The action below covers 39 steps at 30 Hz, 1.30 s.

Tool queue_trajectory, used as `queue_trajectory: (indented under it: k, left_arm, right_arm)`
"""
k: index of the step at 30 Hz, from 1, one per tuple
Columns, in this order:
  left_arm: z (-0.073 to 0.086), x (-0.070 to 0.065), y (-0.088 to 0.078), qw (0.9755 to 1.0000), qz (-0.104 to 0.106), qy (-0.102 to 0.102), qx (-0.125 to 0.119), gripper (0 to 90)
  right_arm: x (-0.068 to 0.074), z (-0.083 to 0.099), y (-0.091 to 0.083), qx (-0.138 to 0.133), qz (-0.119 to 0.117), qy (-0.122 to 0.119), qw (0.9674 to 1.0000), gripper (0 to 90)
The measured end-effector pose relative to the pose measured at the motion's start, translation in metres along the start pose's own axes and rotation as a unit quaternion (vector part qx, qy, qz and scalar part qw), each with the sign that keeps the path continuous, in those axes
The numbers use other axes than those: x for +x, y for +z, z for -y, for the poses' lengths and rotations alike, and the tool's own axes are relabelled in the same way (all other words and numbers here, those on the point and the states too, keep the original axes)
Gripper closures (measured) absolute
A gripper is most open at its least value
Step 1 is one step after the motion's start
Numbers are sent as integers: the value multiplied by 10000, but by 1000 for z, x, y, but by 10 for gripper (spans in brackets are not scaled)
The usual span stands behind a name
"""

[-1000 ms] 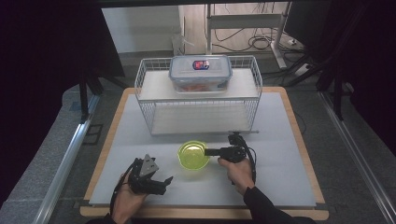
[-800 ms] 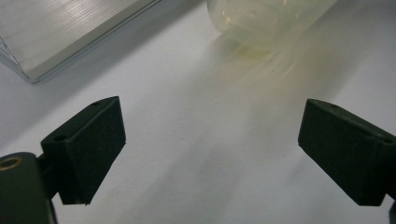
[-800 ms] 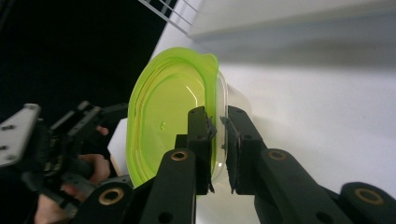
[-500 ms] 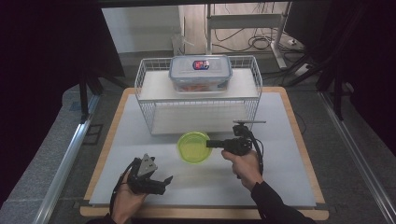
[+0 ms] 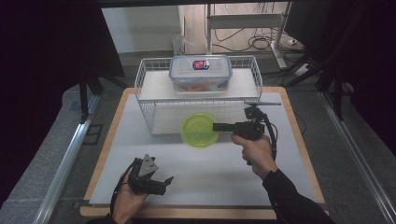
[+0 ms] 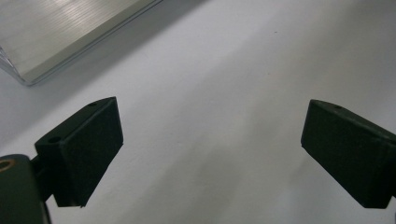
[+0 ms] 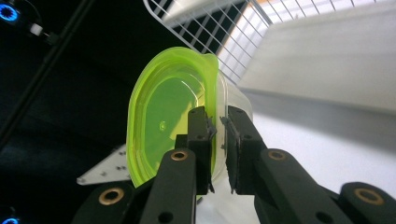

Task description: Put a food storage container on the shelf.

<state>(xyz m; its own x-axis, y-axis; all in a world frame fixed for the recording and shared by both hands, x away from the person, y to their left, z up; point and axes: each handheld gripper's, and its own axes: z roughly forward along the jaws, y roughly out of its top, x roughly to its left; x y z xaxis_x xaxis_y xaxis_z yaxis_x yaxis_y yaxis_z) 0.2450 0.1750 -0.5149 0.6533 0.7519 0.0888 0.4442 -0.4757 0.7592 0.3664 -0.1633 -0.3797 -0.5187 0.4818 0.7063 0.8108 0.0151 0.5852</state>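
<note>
both right gripper (image 7: 218,140) fingers (image 7: 198,135) pinch the green-lidded tub's (image 7: 168,116) rim.

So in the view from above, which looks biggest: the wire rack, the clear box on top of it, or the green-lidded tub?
1. The wire rack, by far the widest.
2. The clear box resting on the rack's shelf.
3. The green-lidded tub, held off the table by the right tool, so nearer the camera; still it looks slightly smaller than the box.
</note>
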Motion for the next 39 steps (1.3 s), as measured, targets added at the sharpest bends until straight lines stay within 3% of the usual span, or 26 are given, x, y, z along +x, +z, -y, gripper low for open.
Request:
queue_trajectory:
  k: [7, 17, 24, 39]
  left_arm:
    - [-1, 0, -1, 9999, 63, -38, -122, 39]
    - [-1, -3, 2, 9999, 113, -28, -76, 35]
    - [-1, -4, 3, 9999, 114, -7, -63, 34]
    - [-2, -5, 5, 9999, 150, 18, -31, 34]
  right_arm:
    - [18, -29, -17, -89, -142, 57, 9998, 812]
    - [37, -64, -34, -334, -220, 16, 9992, 811]
    - [54, -106, -44, -605, 71, -81, 9981, 811]
    - [44, -161, -31, -1033, 575, 327, 9924, 811]
